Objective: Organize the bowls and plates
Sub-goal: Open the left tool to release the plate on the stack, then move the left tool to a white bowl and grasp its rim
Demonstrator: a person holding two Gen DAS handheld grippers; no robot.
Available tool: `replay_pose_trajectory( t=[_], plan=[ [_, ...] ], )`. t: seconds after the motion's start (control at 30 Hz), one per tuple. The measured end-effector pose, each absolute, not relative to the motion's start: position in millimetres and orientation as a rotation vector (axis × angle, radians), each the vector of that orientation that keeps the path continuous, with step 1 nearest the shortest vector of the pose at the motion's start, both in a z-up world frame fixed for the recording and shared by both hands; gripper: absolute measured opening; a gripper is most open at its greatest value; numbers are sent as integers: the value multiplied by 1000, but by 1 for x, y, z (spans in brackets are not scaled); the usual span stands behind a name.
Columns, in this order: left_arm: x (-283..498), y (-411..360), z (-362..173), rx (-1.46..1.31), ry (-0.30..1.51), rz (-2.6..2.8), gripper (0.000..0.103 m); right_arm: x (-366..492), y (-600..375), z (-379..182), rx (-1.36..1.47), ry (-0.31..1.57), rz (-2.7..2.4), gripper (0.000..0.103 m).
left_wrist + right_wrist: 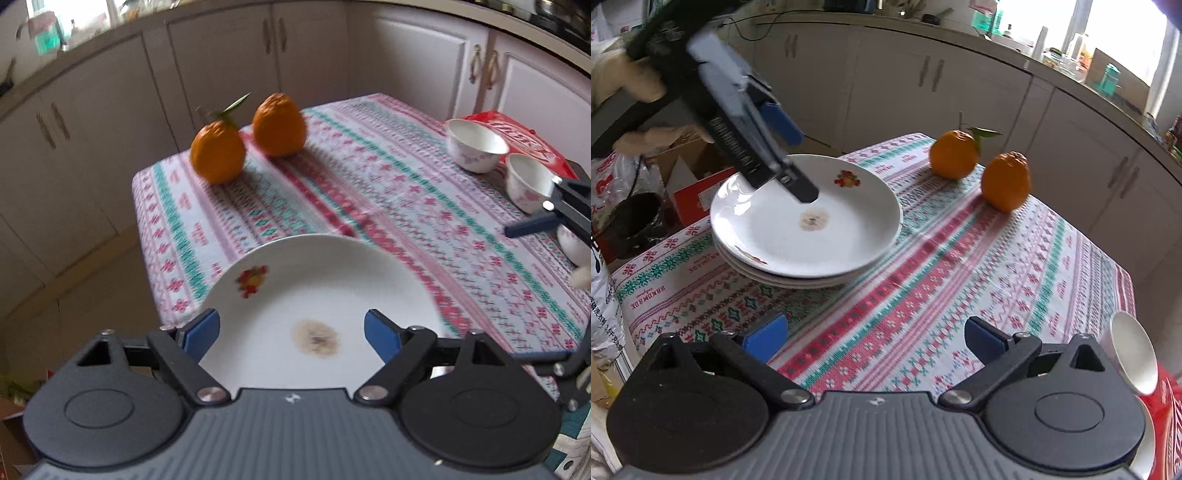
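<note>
Left wrist view: the left gripper (291, 332) hangs over the top plate (325, 295) with its jaws released, the blue pads apart and nothing pressed between them. That white plate carries a small fruit print near its rim and a brownish stain at its middle. It lies near the bench (369, 192) edge closest to this camera, on a red, green and white patterned cloth. Two oranges (251, 140) stand at the far corner of the bench, one with a green leaf. Toward the right edge two small white bowls (476, 146) with pink flowers sit side by side against a red packet (517, 133). The right gripper (546, 218) shows at that edge, just beside the nearer bowl.

Right wrist view: the right gripper (875, 339) has its jaws spread wide and empty above the cloth. The plate tops a stack of plates (805, 236) near the bench's left corner, the left gripper (790, 158) tilted down over it, not gripping it. A white bowl (1134, 350) lies against the red packet (1167, 406) at the right.
</note>
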State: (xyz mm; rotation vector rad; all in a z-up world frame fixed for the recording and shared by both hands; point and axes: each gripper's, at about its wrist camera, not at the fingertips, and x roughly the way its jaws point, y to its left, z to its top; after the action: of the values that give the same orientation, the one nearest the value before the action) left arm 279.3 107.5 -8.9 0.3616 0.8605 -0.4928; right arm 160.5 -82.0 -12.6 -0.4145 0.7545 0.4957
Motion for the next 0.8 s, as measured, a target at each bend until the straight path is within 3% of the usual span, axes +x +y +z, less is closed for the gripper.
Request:
replay_pose_trajectory(
  t=[0.47, 0.8],
  plan=[
    [179, 52, -1, 172, 640, -427, 92, 125, -145, 6, -285, 705, 373, 103],
    [150, -11, -15, 138, 653, -514, 92, 82, -218, 6, -246, 679, 226, 103]
  ],
)
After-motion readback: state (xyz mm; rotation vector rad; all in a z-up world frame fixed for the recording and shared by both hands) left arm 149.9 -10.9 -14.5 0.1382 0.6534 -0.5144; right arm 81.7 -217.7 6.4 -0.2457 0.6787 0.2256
